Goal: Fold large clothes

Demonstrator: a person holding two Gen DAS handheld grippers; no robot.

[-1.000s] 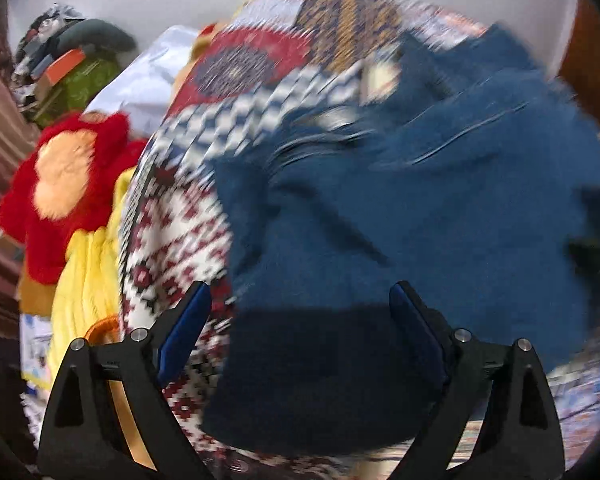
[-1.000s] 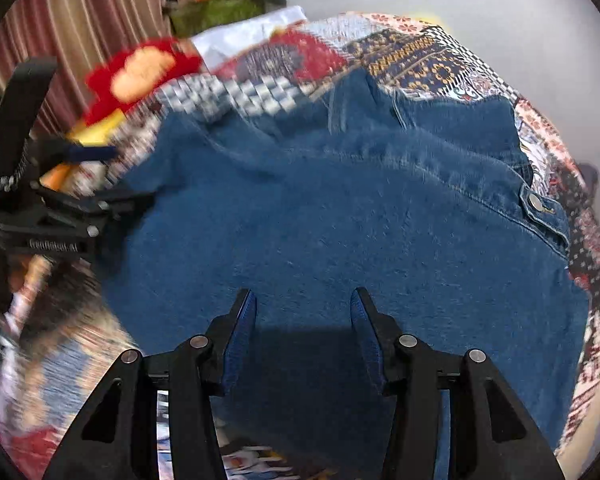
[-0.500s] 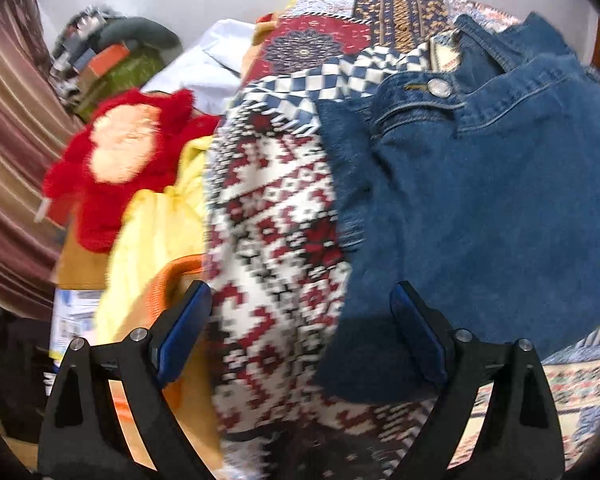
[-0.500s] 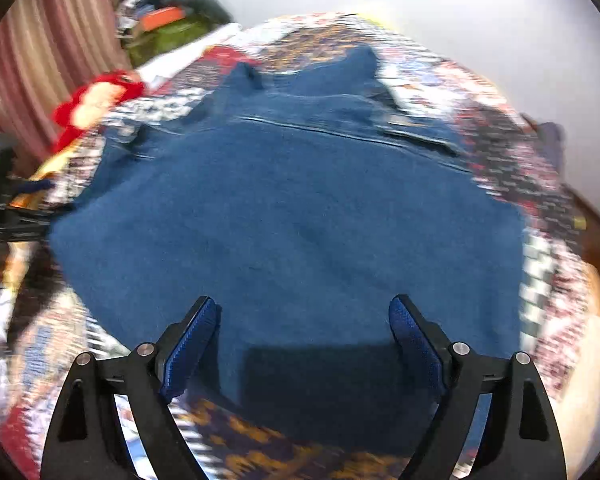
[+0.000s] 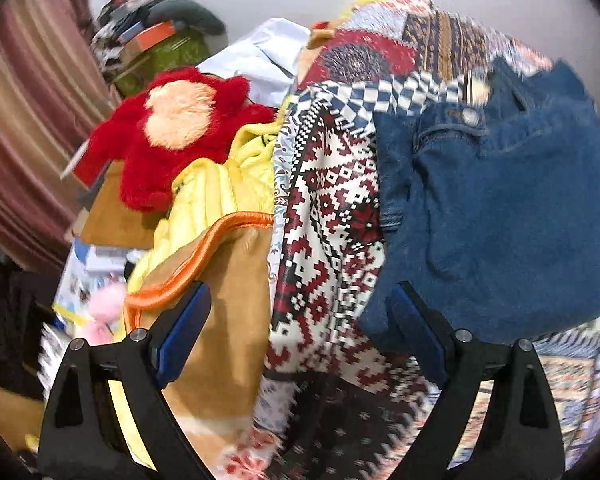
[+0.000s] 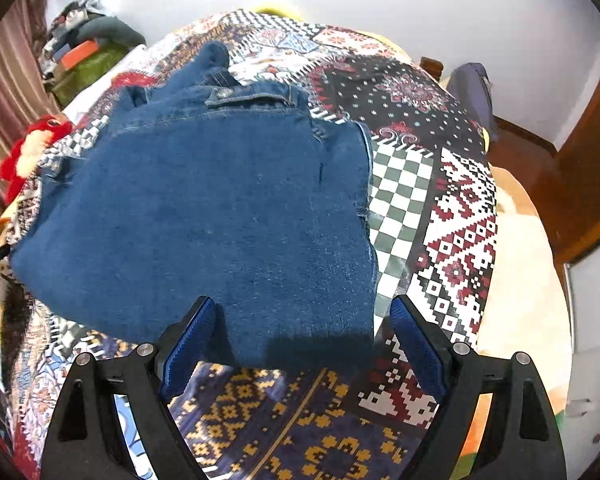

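Observation:
A blue denim garment [image 6: 220,208] lies folded on a patterned patchwork bedspread [image 6: 452,216]. Its waistband with a metal button is at the far side. In the left wrist view the denim garment [image 5: 500,216] fills the right half. My right gripper [image 6: 302,344] is open and empty, just short of the garment's near edge. My left gripper [image 5: 300,332] is open and empty, over the bedspread [image 5: 324,208] at the garment's left edge, holding nothing.
A red plush toy [image 5: 176,132], yellow cloth [image 5: 216,196] and a tan blanket with orange trim [image 5: 228,280] lie at the bed's left side. A pile of bags [image 5: 156,28] stands by the striped curtain [image 5: 24,120]. A wooden door [image 6: 580,152] is at the right.
Both grippers have pulled back from the denim garment. My right gripper opened wider and let go of it. The left view swung left, so the garment sits further right.

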